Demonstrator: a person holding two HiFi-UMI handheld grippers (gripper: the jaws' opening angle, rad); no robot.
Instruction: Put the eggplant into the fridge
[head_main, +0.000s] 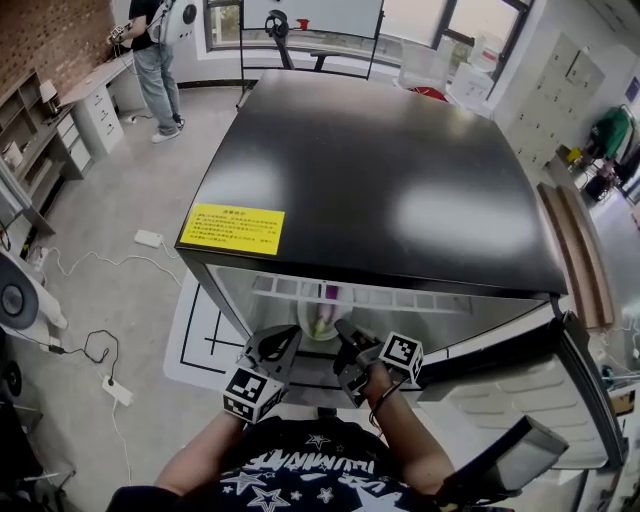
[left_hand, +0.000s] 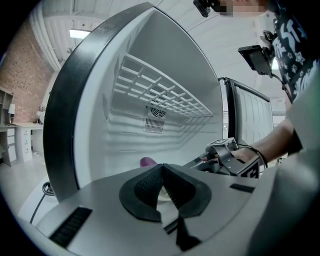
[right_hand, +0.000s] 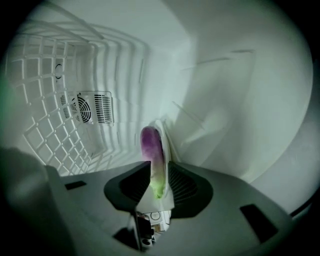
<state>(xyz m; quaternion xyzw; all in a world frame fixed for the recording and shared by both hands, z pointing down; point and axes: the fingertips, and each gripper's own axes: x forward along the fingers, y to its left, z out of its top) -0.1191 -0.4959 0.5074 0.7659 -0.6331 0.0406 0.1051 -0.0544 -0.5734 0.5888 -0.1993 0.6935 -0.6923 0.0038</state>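
The black-topped fridge (head_main: 380, 160) stands open, its door (head_main: 560, 400) swung out to the right. Inside lies a white plate (head_main: 310, 322) carrying the purple eggplant (head_main: 329, 297) with a green end. My right gripper (head_main: 346, 345) reaches into the compartment. In the right gripper view its jaws (right_hand: 159, 182) are shut on the plate's (right_hand: 165, 137) rim, with the eggplant's (right_hand: 151, 150) green end pinched between them. My left gripper (head_main: 281, 346) hovers at the fridge opening, to the left of the plate. Its jaws (left_hand: 162, 172) are shut on nothing. The eggplant's tip (left_hand: 148, 161) peeks above them.
A white wire shelf (left_hand: 160, 92) spans the top of the compartment, and a fan grille (right_hand: 92, 107) sits on the back wall. A yellow label (head_main: 232, 228) marks the fridge top. On the floor to the left are cables and a power strip (head_main: 148, 238). A person (head_main: 155, 60) stands far back left.
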